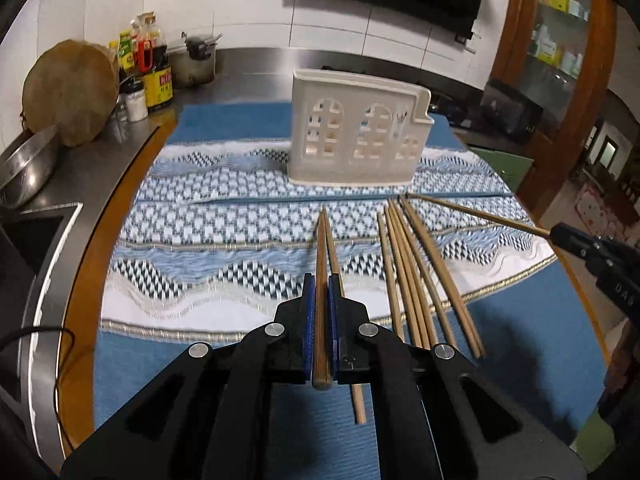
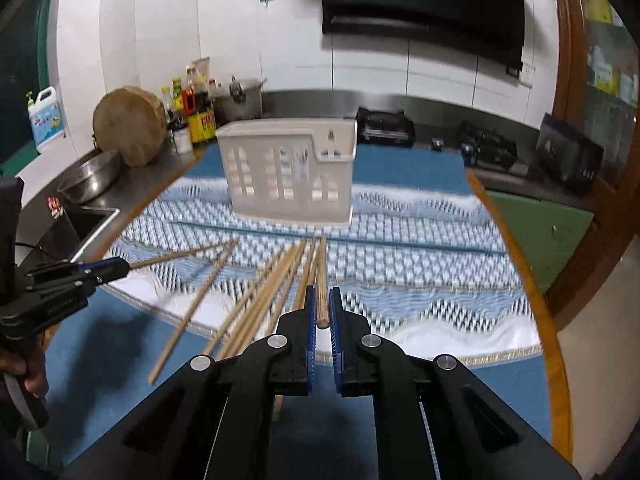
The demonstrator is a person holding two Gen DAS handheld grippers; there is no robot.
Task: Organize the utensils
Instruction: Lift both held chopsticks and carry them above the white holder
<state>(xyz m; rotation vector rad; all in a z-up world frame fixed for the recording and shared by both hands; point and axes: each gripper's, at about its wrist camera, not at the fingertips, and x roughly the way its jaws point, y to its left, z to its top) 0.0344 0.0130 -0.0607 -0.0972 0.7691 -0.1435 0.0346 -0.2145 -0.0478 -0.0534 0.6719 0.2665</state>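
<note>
A white perforated utensil holder [image 1: 356, 132] stands upright on the patterned cloth; it also shows in the right wrist view [image 2: 288, 172]. My left gripper [image 1: 322, 284] is shut on a wooden chopstick [image 1: 321, 264] that points toward the holder. My right gripper [image 2: 323, 294] is shut on another chopstick [image 2: 322, 280], lifted above the cloth; it also shows in the left wrist view [image 1: 560, 234]. Several loose chopsticks [image 1: 416, 276] lie on the cloth between the two grippers, also seen in the right wrist view [image 2: 260, 296]. One more chopstick [image 1: 340, 292] lies just right of my left gripper.
A blue and white cloth [image 1: 224, 216] covers the round table. A steel counter at the left carries a sink [image 1: 32, 236], a metal bowl [image 1: 28, 168], a round chopping block [image 1: 70, 92], sauce bottles [image 1: 148, 68] and a pot [image 1: 194, 62]. A gas stove [image 2: 384, 130] sits behind.
</note>
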